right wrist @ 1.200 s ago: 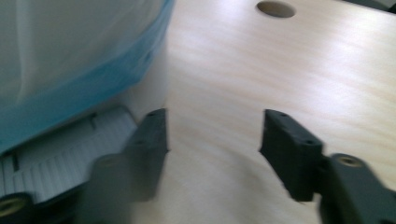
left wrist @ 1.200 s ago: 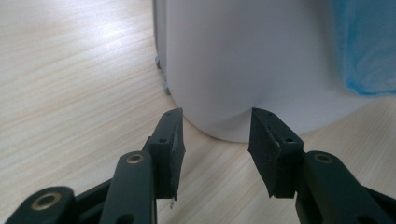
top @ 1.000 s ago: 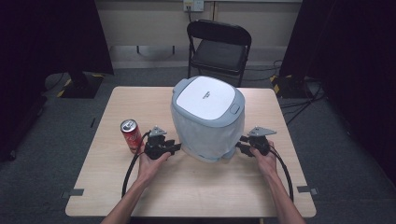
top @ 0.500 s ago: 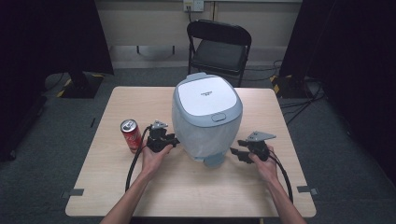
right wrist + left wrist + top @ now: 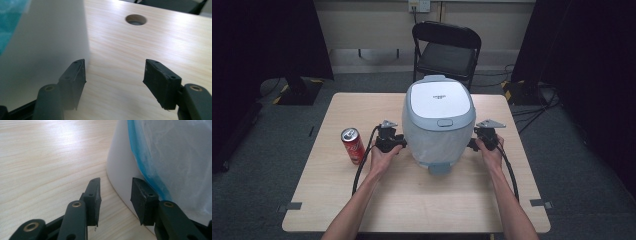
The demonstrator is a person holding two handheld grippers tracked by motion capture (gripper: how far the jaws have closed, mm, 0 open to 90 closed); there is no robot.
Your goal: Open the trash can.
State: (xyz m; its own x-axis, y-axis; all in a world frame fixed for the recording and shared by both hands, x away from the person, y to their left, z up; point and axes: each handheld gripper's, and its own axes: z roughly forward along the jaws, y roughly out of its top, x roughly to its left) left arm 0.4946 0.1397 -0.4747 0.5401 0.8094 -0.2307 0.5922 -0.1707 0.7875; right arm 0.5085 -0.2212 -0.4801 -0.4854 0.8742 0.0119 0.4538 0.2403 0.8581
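On the left of the wooden table [image 5: 327, 200] stands a red can [image 5: 352, 145], upright, near the left hand [image 5: 382, 159] but not touching it. That hand's arm reaches up from the bottom edge, and it holds the left gripper [image 5: 398, 142] right against the left side of the big white and grey bin [image 5: 438, 120].

The left gripper view comes in close. The left gripper's [image 5: 116, 192] jaws are apart with nothing between them. One jaw is over bare wood; the other sits just beside the bin's [image 5: 120, 167] white wall, and I cannot tell if it touches. A thin plastic bag with a blue edge [image 5: 175, 157] hangs down over the bin's side here. From above, the bag looks pale and blurry.

The bin stands in the middle of the table, upright, with its lid shut, between the two grippers.

On the right, the right hand [image 5: 493, 154] holds the right gripper [image 5: 473, 145] by the bin's right side. In the right gripper view, the right gripper's [image 5: 115, 72] jaws are wide apart and hold nothing. One jaw is close to the bin's [image 5: 45, 42] white wall. A round hole [image 5: 135, 19] in the tabletop shows farther off.

Behind the table stands a black folding chair [image 5: 447, 52].
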